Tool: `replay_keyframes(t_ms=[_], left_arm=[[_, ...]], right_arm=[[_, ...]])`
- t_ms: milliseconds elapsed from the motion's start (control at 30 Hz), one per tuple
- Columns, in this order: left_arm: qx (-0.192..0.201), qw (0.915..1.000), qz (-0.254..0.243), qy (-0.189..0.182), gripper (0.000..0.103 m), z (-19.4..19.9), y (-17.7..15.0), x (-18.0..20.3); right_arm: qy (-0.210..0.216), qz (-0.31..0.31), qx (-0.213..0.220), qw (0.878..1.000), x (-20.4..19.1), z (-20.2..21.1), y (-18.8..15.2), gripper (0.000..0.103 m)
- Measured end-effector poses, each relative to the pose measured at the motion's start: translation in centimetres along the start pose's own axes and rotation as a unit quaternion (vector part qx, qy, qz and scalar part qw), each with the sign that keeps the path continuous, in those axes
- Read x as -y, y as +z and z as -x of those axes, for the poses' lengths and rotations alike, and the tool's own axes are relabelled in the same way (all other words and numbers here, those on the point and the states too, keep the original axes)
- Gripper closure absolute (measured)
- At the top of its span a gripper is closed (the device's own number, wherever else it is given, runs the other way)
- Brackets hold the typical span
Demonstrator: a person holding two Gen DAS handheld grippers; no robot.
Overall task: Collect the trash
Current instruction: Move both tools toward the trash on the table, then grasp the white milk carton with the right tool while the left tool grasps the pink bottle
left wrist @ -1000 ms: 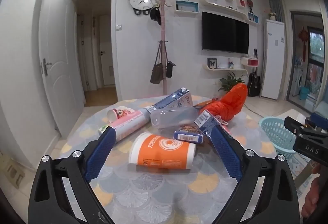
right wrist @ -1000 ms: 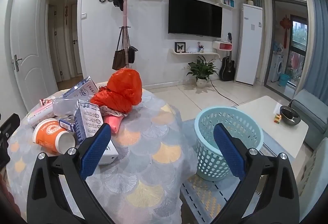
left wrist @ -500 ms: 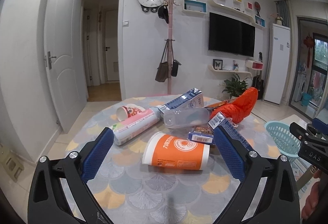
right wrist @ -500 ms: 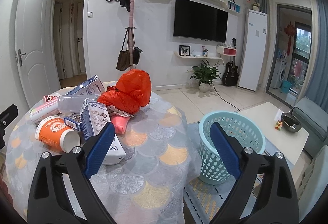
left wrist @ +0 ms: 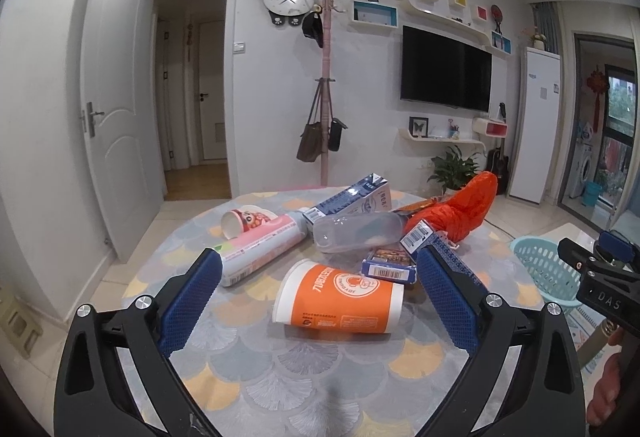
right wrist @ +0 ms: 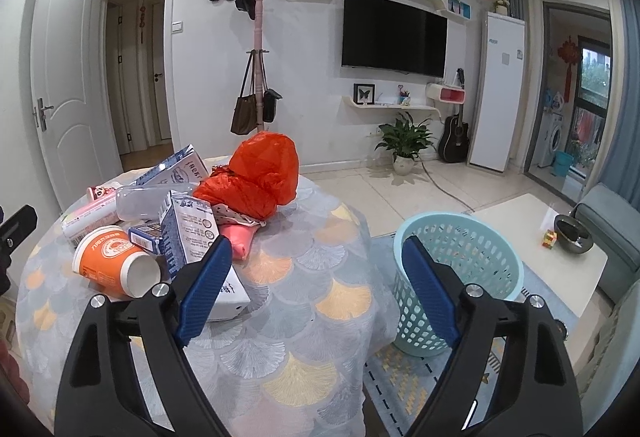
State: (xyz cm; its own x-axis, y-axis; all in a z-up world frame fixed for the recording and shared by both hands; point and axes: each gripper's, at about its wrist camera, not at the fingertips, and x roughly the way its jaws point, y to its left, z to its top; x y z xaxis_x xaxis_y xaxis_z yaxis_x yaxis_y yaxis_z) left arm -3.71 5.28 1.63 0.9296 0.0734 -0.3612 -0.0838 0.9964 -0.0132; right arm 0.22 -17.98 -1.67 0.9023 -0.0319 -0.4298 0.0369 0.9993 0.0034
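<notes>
the left gripper (left wrist: pixel 318 287) hovered with its jaws spread wide and nothing between them, and the right gripper (right wrist: pixel 316 287) was likewise splayed and empty. the nearest piece of trash, an orange cup (left wrist: pixel 338 299), lay on its side straight ahead of the left gripper, framed between the two blue fingers (left wrist: pixel 192 301) but not touched by them.

the likeliest trouble looked to be the cup itself: lying on its round wall on a soft tablecloth (left wrist: pixel 304 369), it could roll off if one finger met it before the other, and a hard squeeze would probably crush the thin paper. just beyond it sat a small blue box (left wrist: pixel 388 269), a clear bottle (left wrist: pixel 356 235) and a pink tube (left wrist: pixel 260 249), packed near enough that a reach too far forward might catch two things or push the heap toward the far edge. a milk carton (right wrist: pixel 188 233) stood just ahead and left of the right gripper, apparently upright and easy to topple. the basket (right wrist: pixel 458 279) stood on the floor, ahead and right of the right gripper and off the table, so a drop let go early could miss its rim.

the cup was orange with a white rim and a round logo, its open mouth turned toward the right gripper. an orange bag (right wrist: pixel 260 175), crumpled, rose behind the pile.
</notes>
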Motion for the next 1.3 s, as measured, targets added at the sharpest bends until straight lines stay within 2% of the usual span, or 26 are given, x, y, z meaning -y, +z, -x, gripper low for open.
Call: replay_keyframes(t_ms=[567,633,700,833,900,1033,1200,1300], left_arm=[[-0.005,1.0,0.005,-0.006,0.008,-0.3,-0.1,-1.0],[-0.007,0.9999,0.005,-0.009,0.008,-0.6,0.1,-2.1],[-0.01,0.9999,0.005,-0.011,0.008,-1.0,0.6,-3.4],[-0.038,0.9989,0.012,-0.026,0.008,-4.1,2.5,-7.5],[-0.058,0.9974,0.012,-0.041,0.008,-6.2,3.4,-9.3],[-0.125,0.9884,0.015,-0.085,0.011,-11.8,4.2,-11.8],[-0.2,0.9729,-0.007,-0.116,0.017,-17.6,3.4,-11.4],[-0.23,0.9653,-0.018,-0.122,0.021,-20.2,2.5,-10.4]], right_arm=[[0.007,0.005,-0.002,1.0,-0.5,0.0,0.0,0.021],[0.015,0.009,-0.003,1.0,-0.9,-0.1,0.0,0.027],[0.024,0.016,-0.007,1.0,-1.3,-0.4,0.1,0.038],[0.043,0.021,-0.017,0.999,-2.1,-1.6,0.2,0.04],[0.067,0.02,-0.028,0.997,-2.5,-2.5,0.4,0.04],[0.117,0.014,-0.06,0.991,-3.3,-5.0,0.5,0.04],[0.15,0.014,-0.099,0.984,-3.9,-7.8,0.2,0.04],[0.171,0.017,-0.114,0.978,-4.2,-8.9,0.1,0.04]])
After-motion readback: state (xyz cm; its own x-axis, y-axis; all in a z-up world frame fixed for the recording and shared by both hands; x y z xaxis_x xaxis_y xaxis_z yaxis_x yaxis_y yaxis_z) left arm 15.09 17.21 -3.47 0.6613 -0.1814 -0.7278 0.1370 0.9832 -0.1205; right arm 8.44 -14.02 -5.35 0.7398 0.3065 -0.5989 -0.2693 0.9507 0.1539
